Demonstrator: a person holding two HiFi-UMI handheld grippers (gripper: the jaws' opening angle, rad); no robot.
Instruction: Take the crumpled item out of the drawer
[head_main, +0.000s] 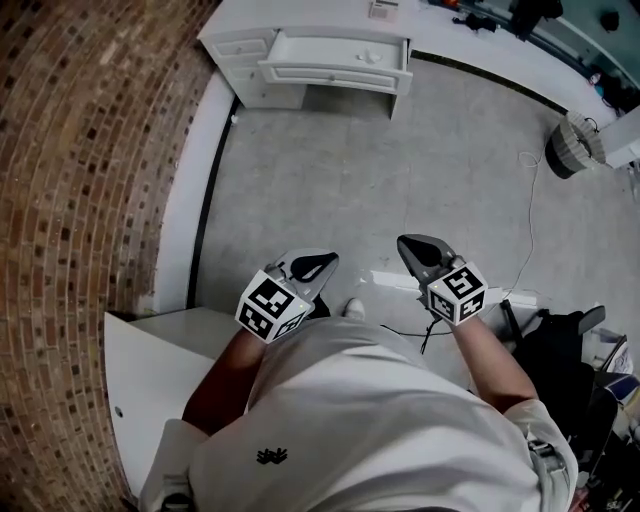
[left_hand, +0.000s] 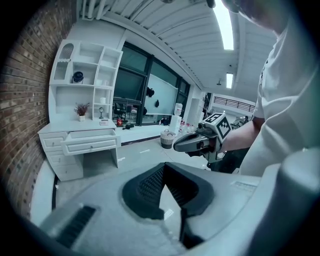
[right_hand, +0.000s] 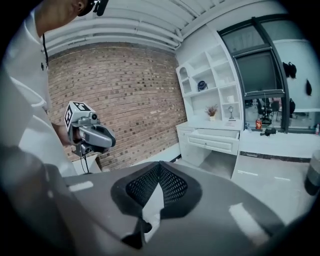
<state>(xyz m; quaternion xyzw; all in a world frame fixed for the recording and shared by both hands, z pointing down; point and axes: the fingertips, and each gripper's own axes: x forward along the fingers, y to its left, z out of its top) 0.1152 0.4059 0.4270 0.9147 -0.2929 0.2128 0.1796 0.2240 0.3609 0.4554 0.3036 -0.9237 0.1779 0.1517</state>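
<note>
White drawer (head_main: 335, 70) open in head view, shelves (left_hand: 85, 70) only in gripper views, jaws closed, empty.

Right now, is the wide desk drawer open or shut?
Open: the drawer juts out from the desk front in every view. What it holds cannot be seen from here.

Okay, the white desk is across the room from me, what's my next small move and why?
Probably step toward the desk first. Its drawer already stands pulled out, but far across the floor, and its contents do not show from here. The left gripper and right gripper are both shut and empty, so nothing needs setting down.
</note>
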